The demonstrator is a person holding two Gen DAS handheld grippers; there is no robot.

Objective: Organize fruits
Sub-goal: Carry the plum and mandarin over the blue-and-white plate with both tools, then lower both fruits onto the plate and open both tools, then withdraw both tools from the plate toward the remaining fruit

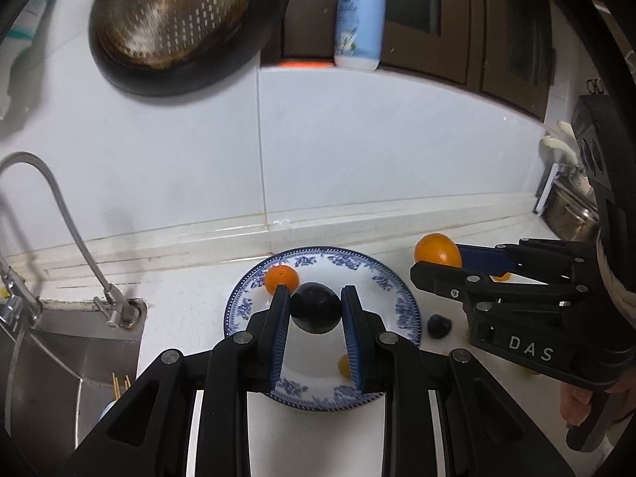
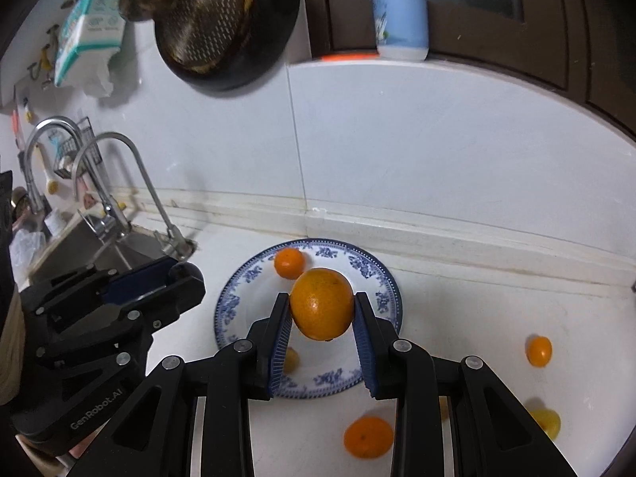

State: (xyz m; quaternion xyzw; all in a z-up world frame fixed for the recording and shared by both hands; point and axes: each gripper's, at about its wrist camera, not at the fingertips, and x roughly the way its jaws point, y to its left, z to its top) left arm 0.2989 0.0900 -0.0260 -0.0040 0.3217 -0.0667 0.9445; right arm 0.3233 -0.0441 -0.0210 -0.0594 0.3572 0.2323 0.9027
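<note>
Beyond the tongs, a white tiled wall (image 1: 338, 151) rises from the white tabletop (image 2: 497, 310). A perforated metal colander (image 1: 167, 12) hangs high up to their left, nested in a black pan (image 2: 274, 31). A white-and-blue bottle (image 1: 359, 20) stands on the ledge above them. Left of the tongs, a curved faucet (image 1: 67, 230) arches over a steel sink (image 1: 59, 357).

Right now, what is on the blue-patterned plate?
On the plate lies one small orange near its far rim and a yellowish fruit, half hidden by a finger; gripper parts cover the near side.

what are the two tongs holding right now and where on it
Left tongs pinch a dark round fruit by its sides. Right tongs pinch a large orange by its sides, above the plate.
</note>
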